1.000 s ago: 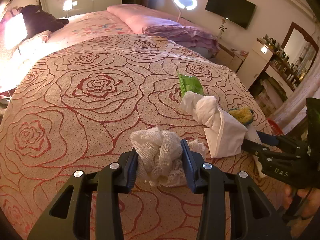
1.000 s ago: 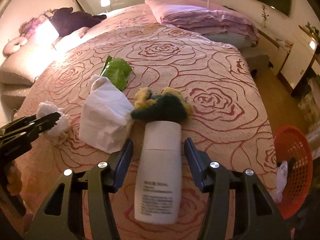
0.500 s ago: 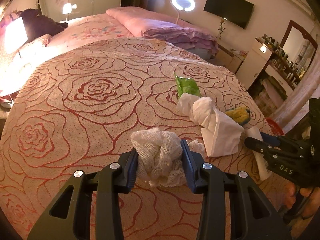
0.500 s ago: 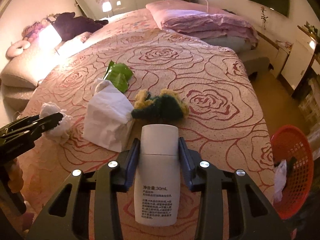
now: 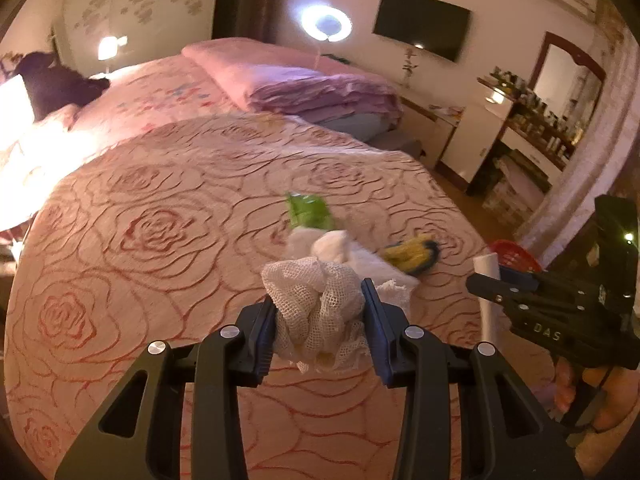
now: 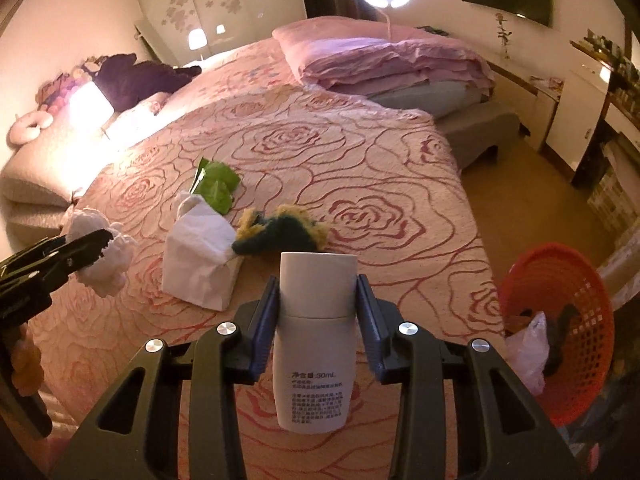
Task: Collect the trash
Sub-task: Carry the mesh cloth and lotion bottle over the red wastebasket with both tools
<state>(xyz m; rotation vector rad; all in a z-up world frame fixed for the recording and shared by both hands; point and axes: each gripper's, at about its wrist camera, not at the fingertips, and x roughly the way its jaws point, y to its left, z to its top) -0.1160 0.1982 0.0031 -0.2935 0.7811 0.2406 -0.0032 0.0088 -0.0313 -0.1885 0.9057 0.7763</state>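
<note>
My left gripper (image 5: 319, 320) is shut on a crumpled white mesh cloth (image 5: 316, 312), held just above the rose-patterned bedspread (image 5: 140, 240). In the right wrist view that cloth (image 6: 100, 252) hangs at the left. My right gripper (image 6: 318, 308) is shut on a white tube bottle (image 6: 314, 340) lifted off the bed; the bottle (image 5: 489, 292) also shows at the right in the left wrist view. On the bed lie a white paper bag (image 6: 198, 264), a green wrapper (image 6: 216, 186) and a yellow-green scrubber (image 6: 280, 228).
A red plastic basket (image 6: 560, 320) with a plastic bag and dark scraps inside stands on the floor at the bed's right corner. Folded pink quilts (image 6: 384, 60) lie at the far side. A white dresser (image 5: 476, 136) stands along the right wall.
My right gripper closed on the white bottle and lifted it from the bed. My left gripper rose with the mesh cloth in it.
</note>
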